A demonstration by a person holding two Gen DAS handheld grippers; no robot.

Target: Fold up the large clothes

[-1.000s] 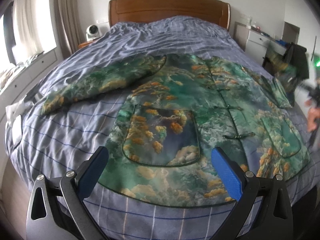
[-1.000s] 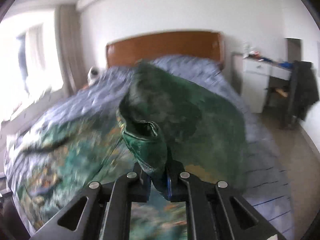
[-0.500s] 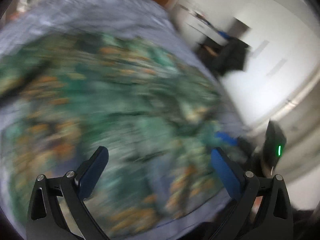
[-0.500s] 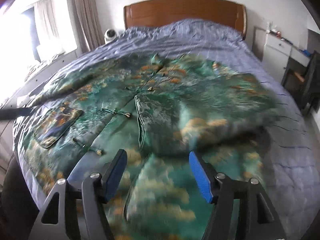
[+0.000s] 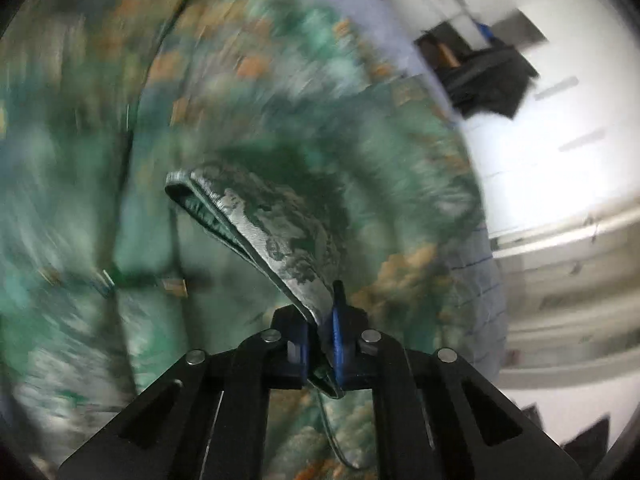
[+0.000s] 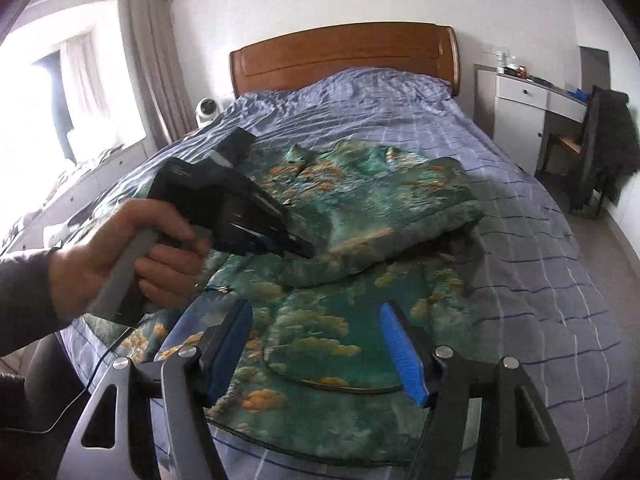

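Left gripper (image 5: pixel 320 340): jaws closed tight on a folded edge of the green patterned jacket (image 6: pixel 360 216); a strip of the cloth rises from between the blue pads (image 5: pixel 338 344) up and to the left, its far end doubled over.

Left gripper from the other camera (image 6: pixel 296 246): its black body points toward the middle of the jacket, with the tips down at the cloth where one flap lies over the rest.

Left hand (image 6: pixel 120 256): wrapped around the grey handle of that gripper, dark sleeve at the wrist.

Right gripper (image 6: pixel 324 354): jaws wide apart, nothing between the blue pads (image 6: pixel 402 356); it hangs above the near hem of the jacket, not touching it.

Jacket: spread on the bed (image 6: pixel 520 240), green with orange and pale cloud-like patches; its right side is folded inward across the front, making a raised double layer.

Bed: blue checked cover, wooden headboard (image 6: pixel 344 56) at the far end.

Surroundings: white desk (image 6: pixel 536 100) to the right with dark clothing (image 6: pixel 608 148) hung beside it; window with curtains (image 6: pixel 156 72) on the left.

Left camera view: heavily blurred beyond the gripped strip.
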